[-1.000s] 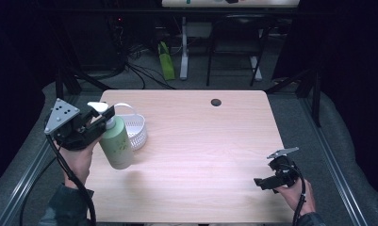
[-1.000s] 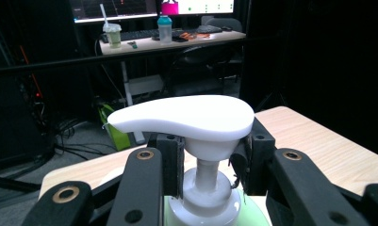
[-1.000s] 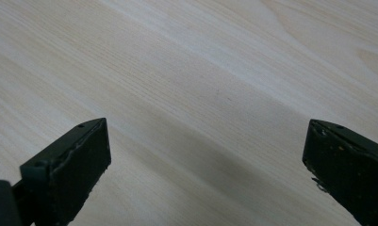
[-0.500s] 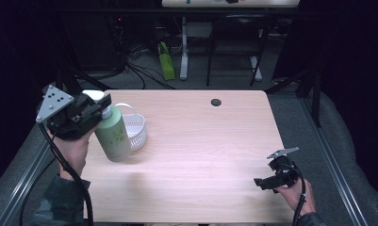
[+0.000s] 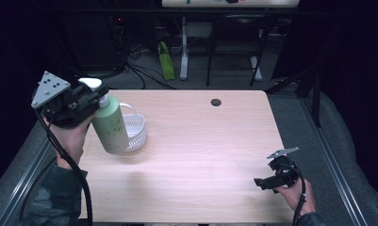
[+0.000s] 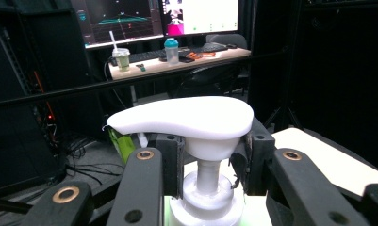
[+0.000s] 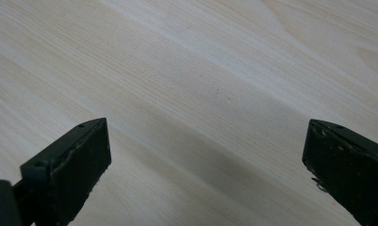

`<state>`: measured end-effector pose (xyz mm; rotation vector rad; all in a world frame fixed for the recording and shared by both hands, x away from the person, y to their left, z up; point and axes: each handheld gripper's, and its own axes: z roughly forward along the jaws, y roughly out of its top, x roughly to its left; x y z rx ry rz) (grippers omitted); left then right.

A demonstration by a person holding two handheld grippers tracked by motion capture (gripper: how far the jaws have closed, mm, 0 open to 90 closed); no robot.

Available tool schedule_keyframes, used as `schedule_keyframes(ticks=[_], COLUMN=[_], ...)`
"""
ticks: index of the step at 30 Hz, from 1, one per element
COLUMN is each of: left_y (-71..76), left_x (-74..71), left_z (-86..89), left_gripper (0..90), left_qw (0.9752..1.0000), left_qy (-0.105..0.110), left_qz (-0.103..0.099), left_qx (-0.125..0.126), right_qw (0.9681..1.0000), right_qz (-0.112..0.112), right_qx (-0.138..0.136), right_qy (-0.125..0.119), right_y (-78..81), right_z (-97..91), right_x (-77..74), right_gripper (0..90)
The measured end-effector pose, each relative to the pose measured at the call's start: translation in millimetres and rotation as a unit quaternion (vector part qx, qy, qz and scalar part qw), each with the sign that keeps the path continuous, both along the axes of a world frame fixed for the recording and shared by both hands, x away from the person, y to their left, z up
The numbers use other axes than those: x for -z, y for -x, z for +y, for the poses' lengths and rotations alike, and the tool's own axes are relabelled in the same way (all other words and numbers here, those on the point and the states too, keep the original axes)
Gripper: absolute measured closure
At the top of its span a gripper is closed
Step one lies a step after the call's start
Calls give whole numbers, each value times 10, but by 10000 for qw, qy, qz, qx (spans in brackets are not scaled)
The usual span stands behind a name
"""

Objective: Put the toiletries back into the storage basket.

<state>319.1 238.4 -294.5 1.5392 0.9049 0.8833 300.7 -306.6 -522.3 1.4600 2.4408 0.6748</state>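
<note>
Holding the green bottle (image 5: pixel 110 126) by its thin white neck, the left gripper (image 5: pixel 90 101) has its jaws squeezed in just under the white pump top (image 6: pixel 184 117). The bottle leans, near the left edge of the table (image 5: pixel 201 155), with its bottom close to the wood. It looks heavy below and is held only up high, so I think it could swing, slip out, or tip over. It could also bump the little white basket (image 5: pixel 132 129) just behind it. I cannot see anything inside the basket. I cannot tell how full the bottle is. The right gripper (image 5: pixel 271 181) rests far away, near the front right corner, jaws wide apart, holding nothing.
</note>
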Motion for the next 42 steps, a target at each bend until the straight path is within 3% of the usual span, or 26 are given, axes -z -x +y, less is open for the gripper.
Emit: schedule_keyframes(ticks=[12, 42], left_y=[-133, -483], left_x=[-106, -99], left_z=[3, 78], left_gripper=[670, 670], left_qw=[10000, 9997], left_qy=[-50, 37], left_qz=[-48, 3], left_qx=[-52, -261], right_qw=[10000, 10000], right_qz=[6, 14], right_qx=[-16, -22], right_qy=[-13, 8], right_y=[1, -1], right_z=[5, 0], right_x=[-1, 5], right_gripper=[14, 15])
